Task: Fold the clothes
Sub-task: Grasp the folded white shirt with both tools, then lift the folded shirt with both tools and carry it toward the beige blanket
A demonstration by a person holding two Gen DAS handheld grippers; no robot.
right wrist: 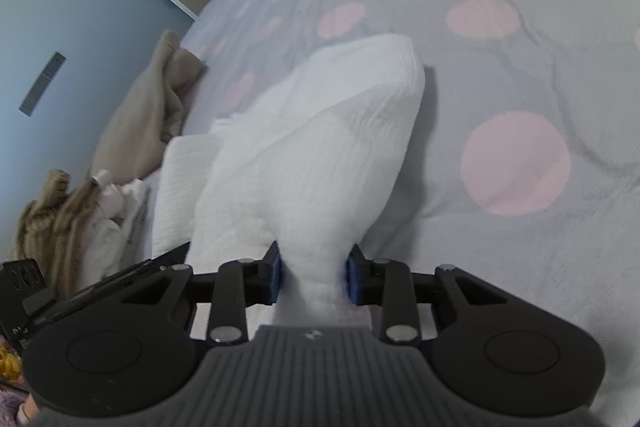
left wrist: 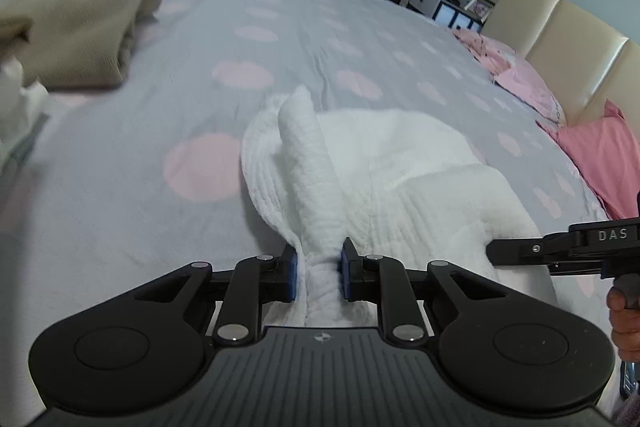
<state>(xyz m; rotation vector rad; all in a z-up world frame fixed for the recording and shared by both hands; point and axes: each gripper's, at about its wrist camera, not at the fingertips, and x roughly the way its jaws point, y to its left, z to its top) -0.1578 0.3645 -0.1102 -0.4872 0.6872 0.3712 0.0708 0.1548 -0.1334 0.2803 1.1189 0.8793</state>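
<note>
Each hand-held gripper, left [left wrist: 318,277] and right [right wrist: 314,277], clamps the white garment [left wrist: 384,167], hiding its gathered edge.

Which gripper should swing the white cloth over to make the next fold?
Probably the right gripper. Both are pinching the white garment, but the right holds the big puffy part with open bedspread beside it. The left gripper pinches only a narrow bunched strip, so it could just anchor.

Soft, even, cool room light in both my views; no glare. The white garment [left wrist: 384,163] is nearly blown out, its ribbing faint. It casts a soft shadow on the bedspread [right wrist: 520,247] in my right view. Fisheye bends edges, corners go black. The beige sweater [left wrist: 80,27] is smeared with blur.
</note>
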